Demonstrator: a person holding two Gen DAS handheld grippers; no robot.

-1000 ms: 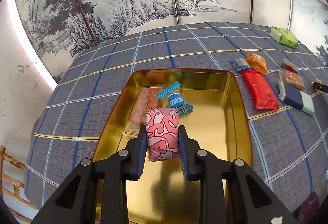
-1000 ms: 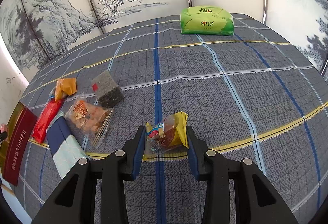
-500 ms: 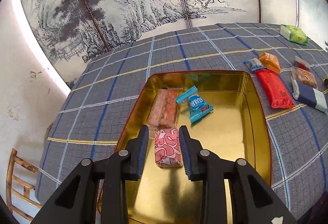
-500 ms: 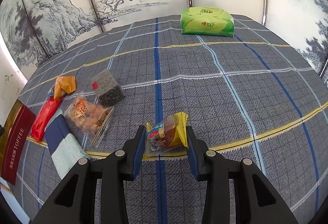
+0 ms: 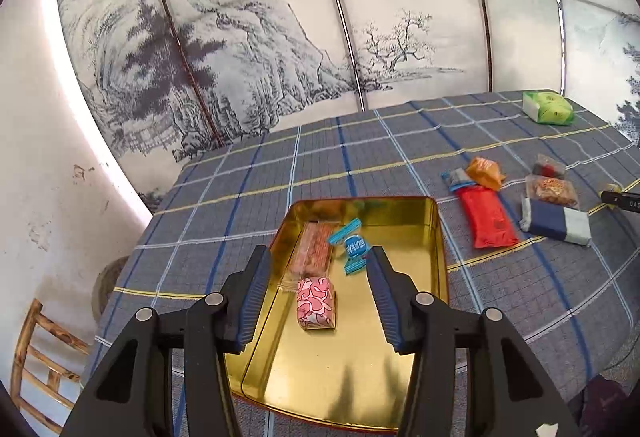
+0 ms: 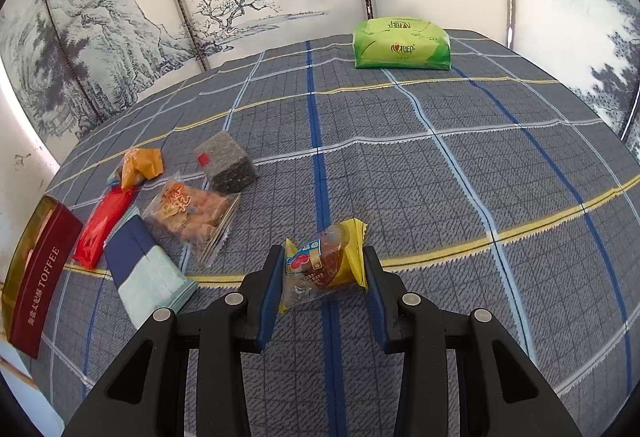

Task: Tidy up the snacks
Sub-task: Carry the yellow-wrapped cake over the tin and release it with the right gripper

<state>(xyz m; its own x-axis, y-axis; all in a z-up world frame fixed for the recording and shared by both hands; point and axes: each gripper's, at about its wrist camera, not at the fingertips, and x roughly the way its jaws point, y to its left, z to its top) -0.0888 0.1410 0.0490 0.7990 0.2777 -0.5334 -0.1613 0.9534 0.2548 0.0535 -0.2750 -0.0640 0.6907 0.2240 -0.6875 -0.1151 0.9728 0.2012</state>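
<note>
Painted screen behind plaid tablecloth (image 5: 248,221), gold tin (image 5: 404,221) partly hidden by left gripper (image 5: 316,297), jaws just opened, pink candy (image 5: 316,302) lying free in tin, right gripper (image 6: 320,277) clamping yellow snack (image 6: 326,263).

The left claw (image 5: 316,293) is hanging over the gold tin (image 5: 438,237), its jaws having just been opening, with the pink candy (image 5: 316,302) lying free on the tin floor between them, touched by neither pad. Beyond it in the tin a long pinkish pack (image 5: 314,251) is lying beside a blue candy (image 5: 354,247). On the checked bench (image 5: 240,205) to the right, a red pack (image 5: 490,221), an orange pack (image 5: 484,171), a navy-and-white pack (image 5: 556,223) and a green pack (image 5: 548,107) are lying apart from the tin.
</note>
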